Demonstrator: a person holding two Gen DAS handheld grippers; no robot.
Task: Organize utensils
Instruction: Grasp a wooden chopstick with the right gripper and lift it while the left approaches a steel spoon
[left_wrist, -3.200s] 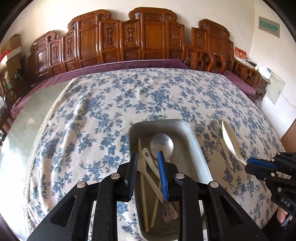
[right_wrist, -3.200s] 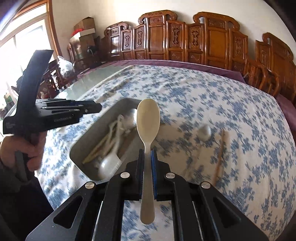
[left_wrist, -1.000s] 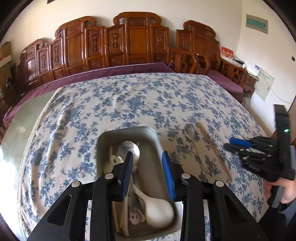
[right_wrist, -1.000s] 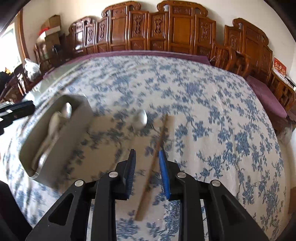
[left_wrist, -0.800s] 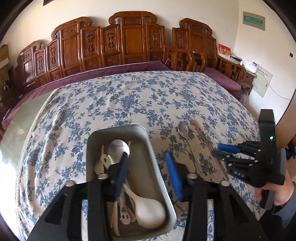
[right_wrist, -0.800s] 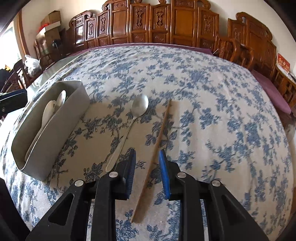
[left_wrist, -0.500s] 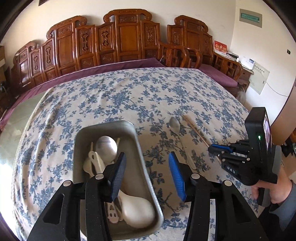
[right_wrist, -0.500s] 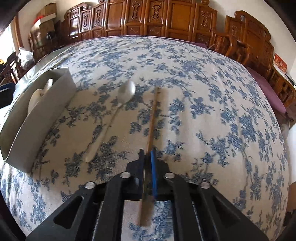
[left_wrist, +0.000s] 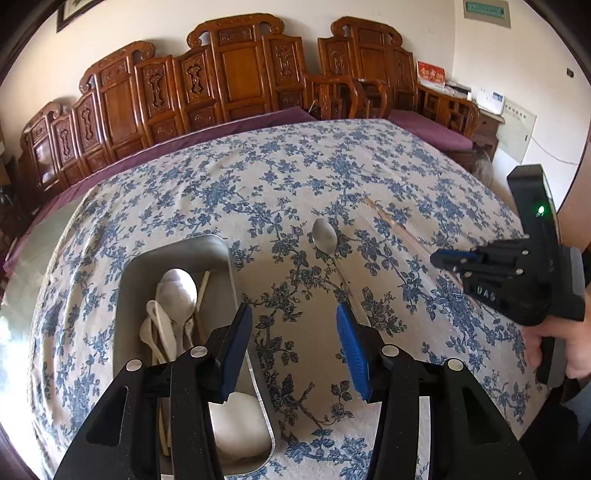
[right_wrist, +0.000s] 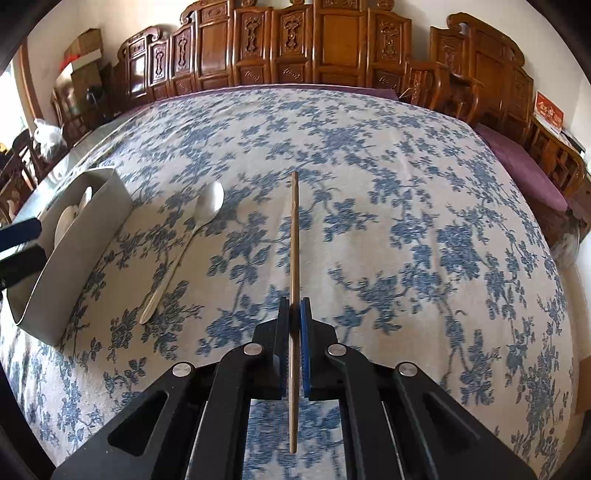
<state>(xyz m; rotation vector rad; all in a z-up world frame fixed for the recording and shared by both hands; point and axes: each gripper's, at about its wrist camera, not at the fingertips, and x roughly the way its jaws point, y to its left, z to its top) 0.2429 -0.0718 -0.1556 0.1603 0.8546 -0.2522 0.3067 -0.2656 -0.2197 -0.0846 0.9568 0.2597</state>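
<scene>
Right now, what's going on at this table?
A person is tidying utensils into a grey metal tray on the floral tablecloth. The right gripper is shut on a wooden chopstick. The left gripper is open and holds nothing, with one finger over the tray. The tray already holds spoons and chopsticks. One metal spoon lies on the cloth between tray and chopstick.
</scene>
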